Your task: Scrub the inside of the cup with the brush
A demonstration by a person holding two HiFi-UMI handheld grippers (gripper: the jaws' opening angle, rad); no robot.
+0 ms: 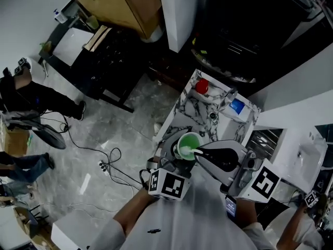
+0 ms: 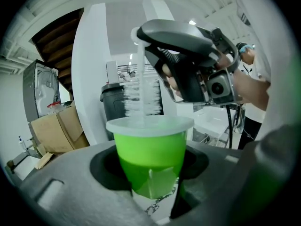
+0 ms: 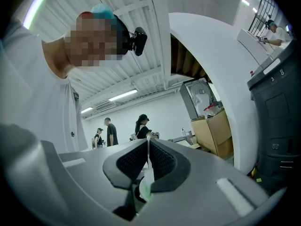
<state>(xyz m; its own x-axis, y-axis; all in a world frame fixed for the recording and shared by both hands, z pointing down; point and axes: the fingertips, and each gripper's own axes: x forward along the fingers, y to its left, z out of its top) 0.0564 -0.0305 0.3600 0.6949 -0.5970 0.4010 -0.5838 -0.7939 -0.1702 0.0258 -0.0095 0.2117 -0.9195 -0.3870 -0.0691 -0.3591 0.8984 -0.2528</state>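
Observation:
A green cup (image 1: 188, 145) with a whitish rim stands upright between the jaws of my left gripper (image 1: 179, 160), held above a marble-patterned counter (image 1: 183, 107). The left gripper view shows the cup (image 2: 149, 154) gripped low on its wall by the left gripper (image 2: 150, 175). A white bottle brush (image 2: 140, 98) hangs upright with its bristles at the cup's mouth. My right gripper (image 2: 142, 36) is shut on the top of the brush's thin handle. In the right gripper view that handle (image 3: 148, 147) sits pinched in the right gripper (image 3: 148, 160). The right gripper (image 1: 202, 152) is just right of the cup.
A red cup (image 1: 202, 86) and a blue object (image 1: 237, 106) stand at the counter's far end. A white sink (image 1: 310, 152) is at the right. Cardboard boxes (image 1: 122, 4), floor cables (image 1: 106, 163) and standing people (image 1: 31, 95) are at the left.

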